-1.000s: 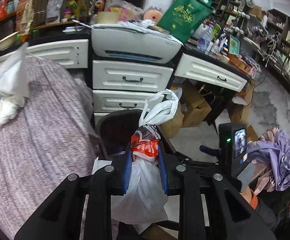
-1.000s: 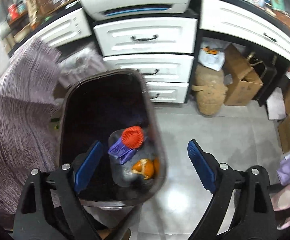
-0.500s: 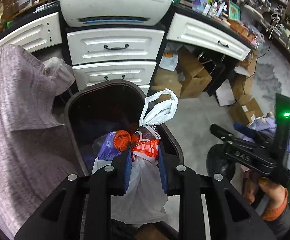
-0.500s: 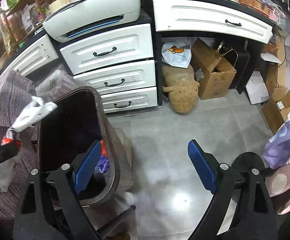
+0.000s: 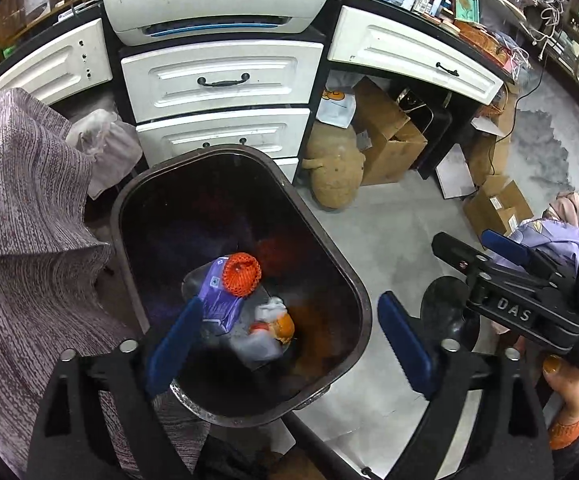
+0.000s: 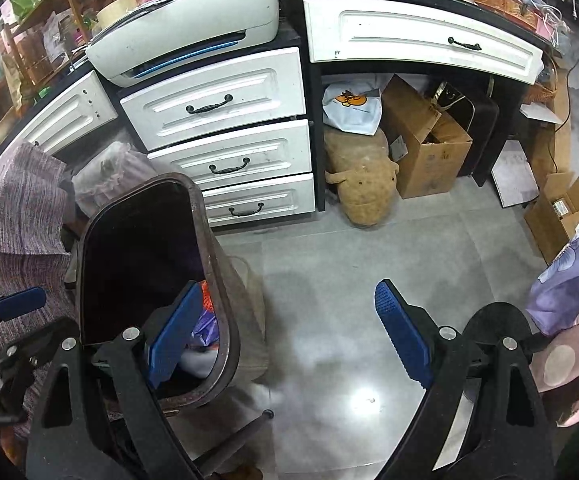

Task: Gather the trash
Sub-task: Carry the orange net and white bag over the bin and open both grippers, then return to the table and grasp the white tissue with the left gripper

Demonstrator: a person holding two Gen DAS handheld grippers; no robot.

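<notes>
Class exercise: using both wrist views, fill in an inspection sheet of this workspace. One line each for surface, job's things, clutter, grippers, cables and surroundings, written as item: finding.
Surface: grey tiled floor, glossy, with a light reflection.
Job's things: dark trash bin beside the drawers; inside it an orange net ball, a purple packet and a pale bag of trash.
Clutter: cardboard boxes, a tan plush toy and a white bag under the desk.
Grippers: left gripper above the bin, jaws opening, nothing between them; right gripper open, empty, over the floor.
Cables: a black cord hangs off the desk end.
Surroundings: white drawers, printer, purple striped cloth.
</notes>
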